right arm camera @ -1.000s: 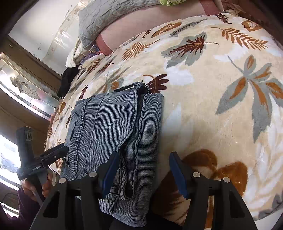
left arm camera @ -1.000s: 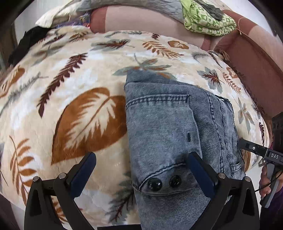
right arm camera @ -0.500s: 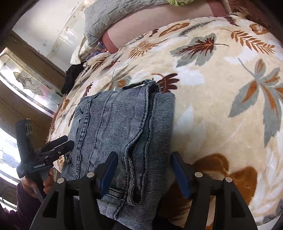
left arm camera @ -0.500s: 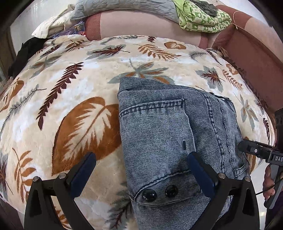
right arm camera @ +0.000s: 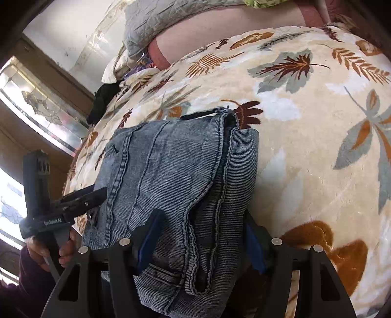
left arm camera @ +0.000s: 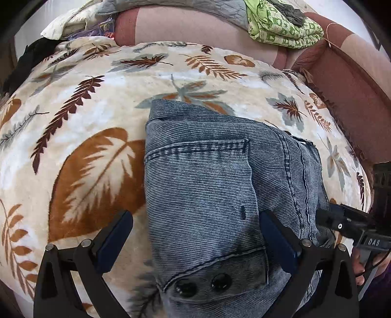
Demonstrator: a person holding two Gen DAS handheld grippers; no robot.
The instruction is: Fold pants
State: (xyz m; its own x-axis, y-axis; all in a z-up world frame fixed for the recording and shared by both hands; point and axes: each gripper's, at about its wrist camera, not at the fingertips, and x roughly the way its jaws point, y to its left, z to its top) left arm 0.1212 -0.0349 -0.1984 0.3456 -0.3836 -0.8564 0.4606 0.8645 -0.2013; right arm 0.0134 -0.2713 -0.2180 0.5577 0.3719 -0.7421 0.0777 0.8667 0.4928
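Observation:
The folded blue denim pants (left arm camera: 207, 186) lie on a leaf-patterned blanket (left arm camera: 80, 137), the waistband with two dark buttons (left arm camera: 202, 285) nearest me. My left gripper (left arm camera: 195, 237) hangs open and wide over the pants' near left corner, one finger above the blanket, the other above the denim. In the right wrist view the pants (right arm camera: 171, 176) show their stacked hems. My right gripper (right arm camera: 201, 239) straddles that near right edge; its jaws are opening, with denim layers between them and no clear pinch. Each gripper shows in the other's view: the left gripper (right arm camera: 97, 194), the right gripper (left arm camera: 327, 217).
A pink bolster (left arm camera: 195, 27) and a grey quilted pillow (right arm camera: 171, 17) line the far end of the bed. A folded green cloth (left arm camera: 281, 27) sits on the bolster. Dark clothing (right arm camera: 102, 100) lies at the far left corner. A window (right arm camera: 36, 105) stands beside the bed.
The right gripper's fingers have spread a little wider around the pants' edge. The left gripper stays open, nudged slightly over the waistband. The pants lie as before.

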